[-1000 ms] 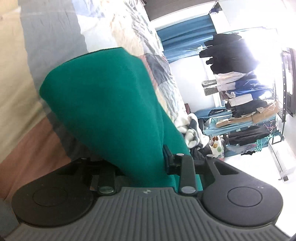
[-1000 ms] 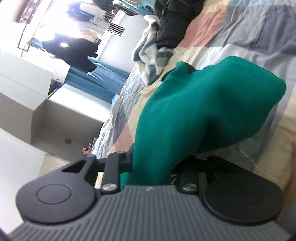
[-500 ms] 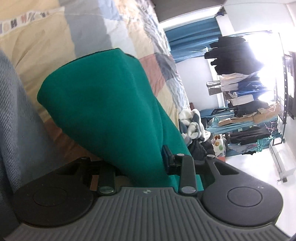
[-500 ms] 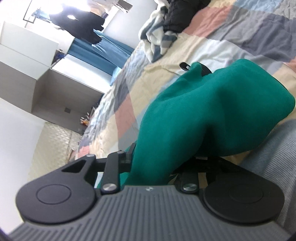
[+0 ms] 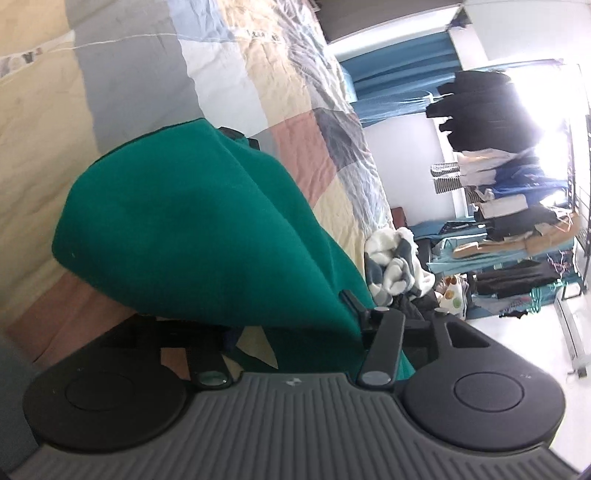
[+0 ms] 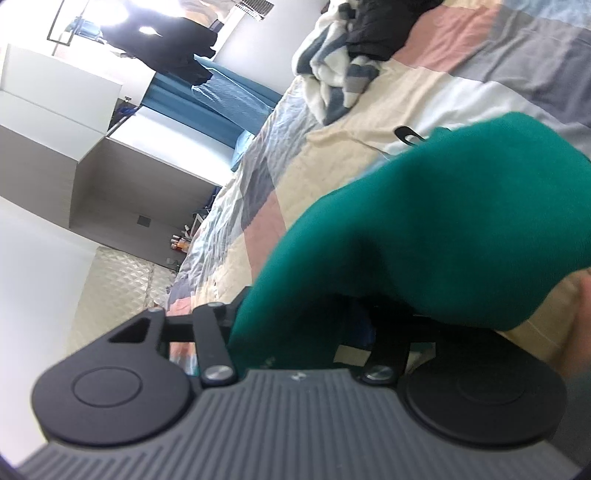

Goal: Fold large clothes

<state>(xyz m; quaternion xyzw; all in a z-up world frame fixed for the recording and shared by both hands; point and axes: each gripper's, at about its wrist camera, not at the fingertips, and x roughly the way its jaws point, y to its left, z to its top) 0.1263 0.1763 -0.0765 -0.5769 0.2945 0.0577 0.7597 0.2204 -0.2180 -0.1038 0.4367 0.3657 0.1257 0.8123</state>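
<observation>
Left wrist view: green garment (image 5: 192,236) bunched in a thick rounded mass over the patchwork bedspread (image 5: 258,74), draped across the left gripper (image 5: 295,332) and hiding most of the fingers. Jaws of that gripper opening, cloth between them; a gap with bedspread showing through beside the left-hand linkage, the right-hand finger (image 5: 354,306) against the fabric's edge. Cannot tell from this view whether the pads press on the cloth. A black tab or loop (image 5: 236,134) peeking out at the far top of the garment.

Right wrist view: same green garment (image 6: 424,229) humped over the right gripper (image 6: 306,328), lying on the bedspread (image 6: 332,155) on cream, pink and grey squares. Jaws opening here too, fabric hanging down between them, with dark space under the fold near the right-hand linkage. Grip on the cloth not readable; fingertips buried. Black loop (image 6: 408,134) at the garment's far edge.

Farther out: crumpled striped white-and-grey blanket (image 6: 332,81) at the far end of the bed, dark clothing (image 6: 380,33) piled just beside it. Beyond the bed, blue curtain (image 5: 391,77), crowded clothes rack (image 5: 498,177) with dark coats against a bright window, white cabinet (image 6: 62,110), quilted headboard panel (image 6: 118,288).
</observation>
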